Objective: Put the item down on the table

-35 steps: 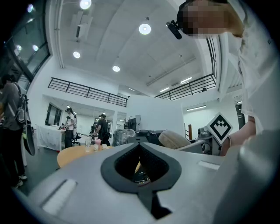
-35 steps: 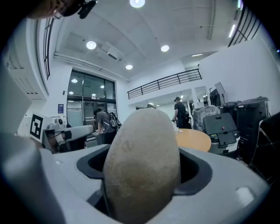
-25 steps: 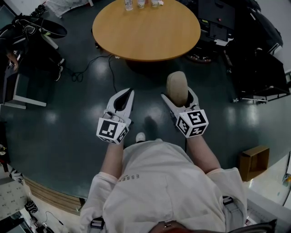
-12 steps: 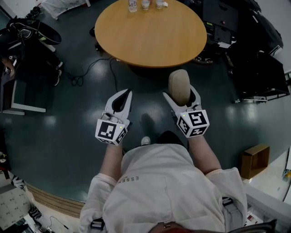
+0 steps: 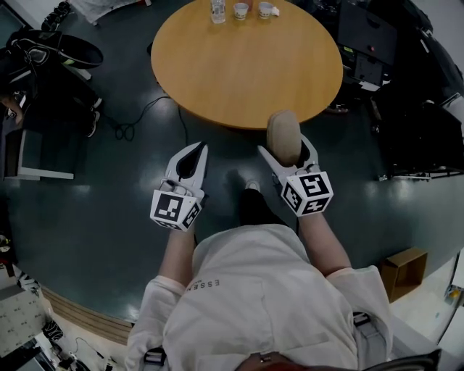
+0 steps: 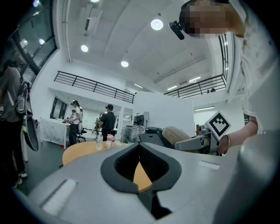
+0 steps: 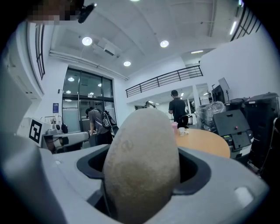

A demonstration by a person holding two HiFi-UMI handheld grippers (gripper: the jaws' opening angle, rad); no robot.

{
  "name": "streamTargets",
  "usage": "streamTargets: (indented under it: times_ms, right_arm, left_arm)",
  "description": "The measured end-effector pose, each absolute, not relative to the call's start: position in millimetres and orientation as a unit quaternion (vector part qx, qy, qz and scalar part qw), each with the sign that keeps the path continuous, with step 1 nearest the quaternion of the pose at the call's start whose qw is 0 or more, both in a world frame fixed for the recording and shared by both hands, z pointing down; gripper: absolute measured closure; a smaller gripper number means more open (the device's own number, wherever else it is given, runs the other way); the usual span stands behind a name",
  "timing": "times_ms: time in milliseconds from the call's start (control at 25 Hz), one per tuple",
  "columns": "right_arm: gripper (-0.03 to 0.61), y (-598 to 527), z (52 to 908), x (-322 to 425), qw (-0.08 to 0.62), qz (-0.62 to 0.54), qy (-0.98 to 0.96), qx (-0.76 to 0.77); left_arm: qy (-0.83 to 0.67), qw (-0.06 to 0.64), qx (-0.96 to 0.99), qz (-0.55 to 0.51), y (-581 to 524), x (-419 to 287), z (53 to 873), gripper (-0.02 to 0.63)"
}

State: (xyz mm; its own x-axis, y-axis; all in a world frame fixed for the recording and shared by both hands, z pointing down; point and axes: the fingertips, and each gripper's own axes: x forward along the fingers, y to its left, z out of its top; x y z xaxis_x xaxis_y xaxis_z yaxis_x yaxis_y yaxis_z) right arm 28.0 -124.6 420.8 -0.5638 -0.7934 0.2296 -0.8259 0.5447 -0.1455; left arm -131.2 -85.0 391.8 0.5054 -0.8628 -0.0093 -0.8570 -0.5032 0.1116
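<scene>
A beige, oval, potato-like item sits upright between the jaws of my right gripper, which is shut on it. It hangs over the dark floor, just short of the near edge of the round wooden table. In the right gripper view the item fills the middle, with the table beyond it to the right. My left gripper is level with the right one, shut with nothing in it. In its own view the left gripper has its jaw tips together, and the table lies ahead.
A bottle and two cups stand at the table's far edge. Dark equipment crowds the right side and a cardboard box sits on the floor. A cable runs left of the table. People stand beyond it.
The table has drawn nearer to both grippers as the person steps forward. The grippers keep their pose, and the right one still holds the item.
</scene>
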Motion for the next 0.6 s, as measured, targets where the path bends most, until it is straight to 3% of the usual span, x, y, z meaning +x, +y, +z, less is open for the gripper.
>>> streamTargets:
  times_ms: [600]
  right_arm:
    - [0.175,-306,430,52,0.098,0.135,-0.892,0.419]
  left_arm:
    - [-0.523,0.035,0.851,-0.023,-261,-96,383,0.606]
